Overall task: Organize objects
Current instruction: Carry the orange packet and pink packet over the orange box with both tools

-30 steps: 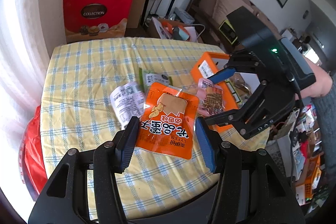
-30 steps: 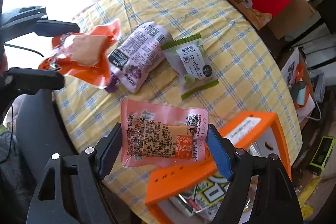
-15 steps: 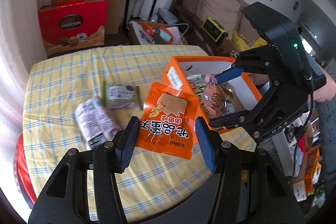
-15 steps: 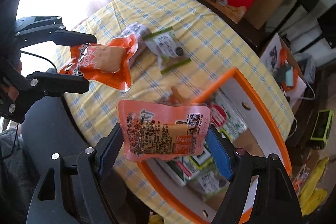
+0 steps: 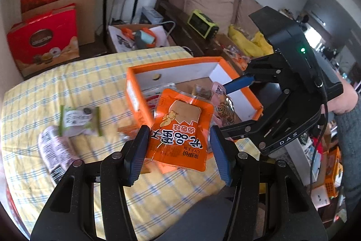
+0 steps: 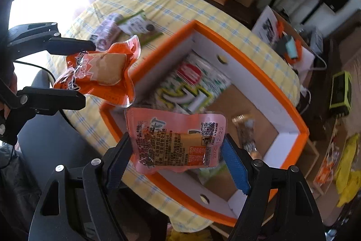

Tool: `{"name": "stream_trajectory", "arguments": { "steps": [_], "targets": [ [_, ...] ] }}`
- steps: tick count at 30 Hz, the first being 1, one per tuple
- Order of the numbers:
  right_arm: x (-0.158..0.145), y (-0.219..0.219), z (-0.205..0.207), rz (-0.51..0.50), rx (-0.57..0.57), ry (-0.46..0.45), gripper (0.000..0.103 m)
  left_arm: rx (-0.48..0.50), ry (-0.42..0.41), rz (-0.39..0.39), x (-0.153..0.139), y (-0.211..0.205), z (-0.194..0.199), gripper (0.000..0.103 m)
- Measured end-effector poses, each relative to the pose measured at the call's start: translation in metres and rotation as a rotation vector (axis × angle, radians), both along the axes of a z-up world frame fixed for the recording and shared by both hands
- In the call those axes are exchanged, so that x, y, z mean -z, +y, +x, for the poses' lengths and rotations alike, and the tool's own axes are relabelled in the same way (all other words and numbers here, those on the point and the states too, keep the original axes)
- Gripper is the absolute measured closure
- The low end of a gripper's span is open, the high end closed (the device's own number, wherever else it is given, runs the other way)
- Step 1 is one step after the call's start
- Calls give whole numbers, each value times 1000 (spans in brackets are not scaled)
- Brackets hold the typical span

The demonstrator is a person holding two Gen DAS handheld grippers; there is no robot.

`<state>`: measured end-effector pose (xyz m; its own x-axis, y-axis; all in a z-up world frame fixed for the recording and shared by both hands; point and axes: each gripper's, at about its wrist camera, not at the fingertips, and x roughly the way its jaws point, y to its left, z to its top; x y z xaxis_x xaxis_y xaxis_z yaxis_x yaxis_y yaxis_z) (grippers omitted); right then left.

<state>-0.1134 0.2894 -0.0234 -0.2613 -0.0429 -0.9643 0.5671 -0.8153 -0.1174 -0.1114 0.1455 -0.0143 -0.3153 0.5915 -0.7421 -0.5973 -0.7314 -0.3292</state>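
My left gripper (image 5: pixel 178 155) is shut on an orange snack packet (image 5: pixel 180 128) and holds it in the air at the near-left corner of the orange-rimmed box (image 5: pixel 133 87). The packet also shows in the right wrist view (image 6: pixel 101 73). My right gripper (image 6: pixel 178 166) is shut on a pink snack packet (image 6: pixel 176 141) and holds it above the box's (image 6: pixel 248 64) near side. The pink packet shows in the left view (image 5: pixel 223 105) over the box. The box holds several snack packs.
A green-edged packet (image 5: pixel 79 119) and a white-purple packet (image 5: pixel 54 155) lie on the yellow checked tablecloth (image 5: pixel 67 83) left of the box. A red gift box (image 5: pixel 42 42), cardboard boxes, speakers and a sofa stand behind the table.
Both grippers have carried their packets from over the tablecloth toward the orange box. The pink packet now hangs over the box and the orange packet is at its corner.
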Motion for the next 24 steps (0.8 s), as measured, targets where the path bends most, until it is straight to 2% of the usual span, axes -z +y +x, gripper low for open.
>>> {"name": "stream_trajectory", "arguments": {
  "steps": [7, 13, 19, 24],
  "targets": [
    [-7, 33, 7, -18, 94, 22, 24, 16, 10, -18, 3, 30, 1, 52],
    [-11, 57, 12, -40, 193, 53, 24, -23, 27, -51, 7, 49, -4, 52],
    [-10, 82, 22, -124, 359, 105, 24, -92, 24, -69, 14, 54, -9, 51],
    [-4, 100, 31, -199, 475, 156, 24, -105, 17, -78, 21, 61, -9, 51]
  ]
}}
